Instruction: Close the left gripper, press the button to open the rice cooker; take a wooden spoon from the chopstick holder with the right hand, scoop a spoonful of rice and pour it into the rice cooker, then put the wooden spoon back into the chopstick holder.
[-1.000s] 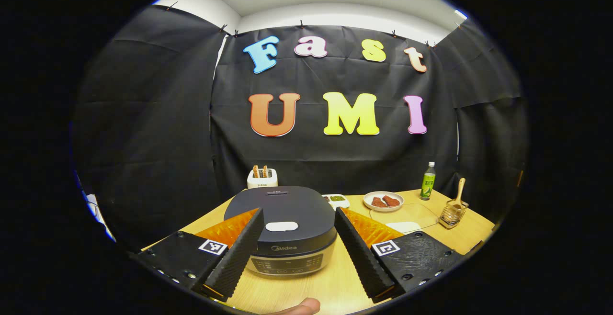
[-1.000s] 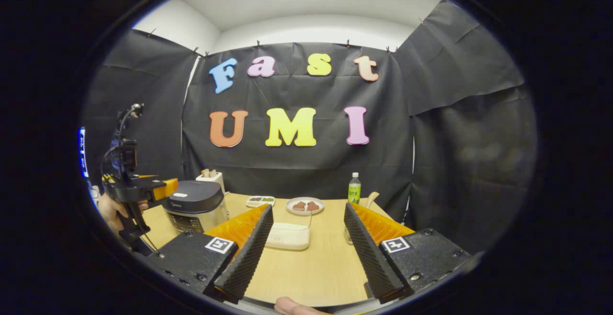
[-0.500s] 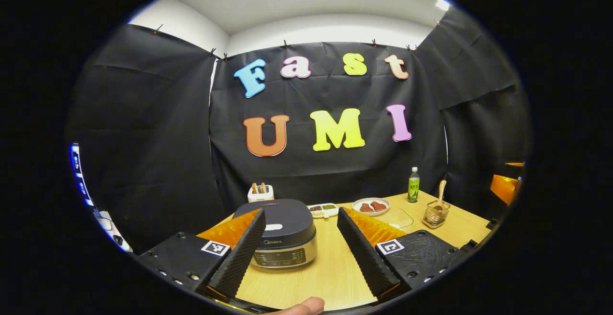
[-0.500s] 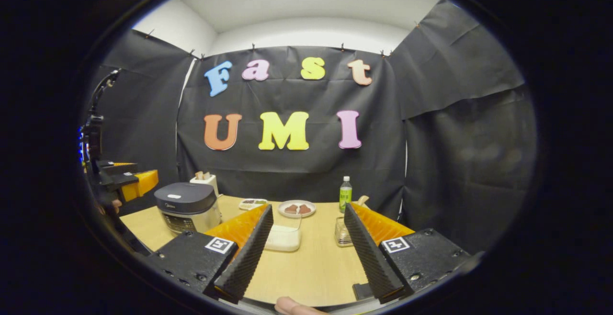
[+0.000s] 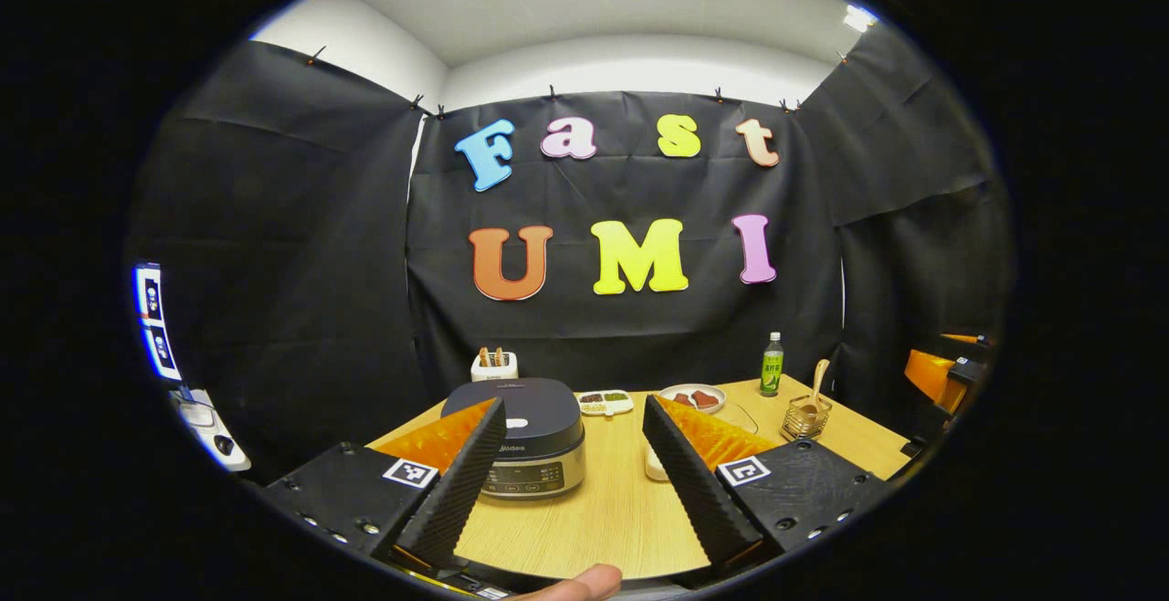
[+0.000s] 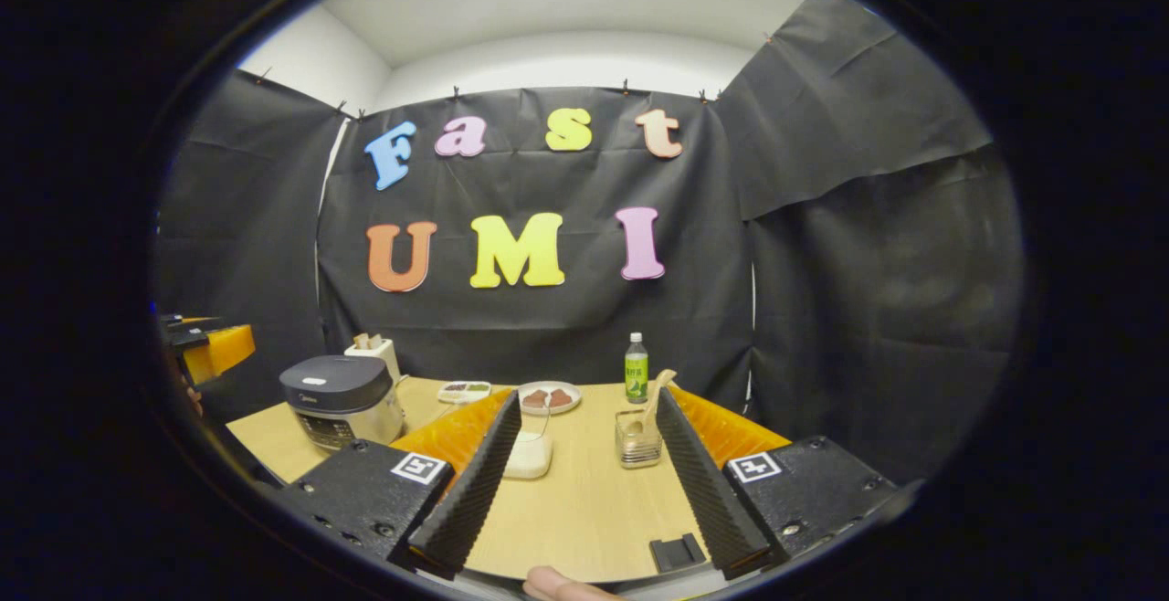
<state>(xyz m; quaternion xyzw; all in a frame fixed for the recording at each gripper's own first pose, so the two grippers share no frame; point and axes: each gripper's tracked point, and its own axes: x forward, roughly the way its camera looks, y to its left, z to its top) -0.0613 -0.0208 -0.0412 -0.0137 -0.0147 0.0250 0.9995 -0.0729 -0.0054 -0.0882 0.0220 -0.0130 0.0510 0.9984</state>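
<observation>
A: Pulled back from rice cooker [image 5: 521, 432] over the last second; a second ago close above the lid, now well apart, whole table [image 5: 594, 528] in sight. Lid down, white button on top apparently unpressed.

B: Meaning for the task?

A: Nothing begun, by the look of it. Left gripper [image 5: 571, 478] spread wide, holding nothing; must close before pressing.

B: Right side?

A: Right gripper [image 6: 584, 478] likewise wide open and empty, held level and low at the near table edge. Wooden spoon [image 6: 654, 396] upright in chopstick holder [image 6: 637, 439], just beside the right finger's line. Rice container [image 6: 528, 455] near the left finger.

B: Pose overall?

A: Both retracted, pointing forward, apart from everything.
</observation>
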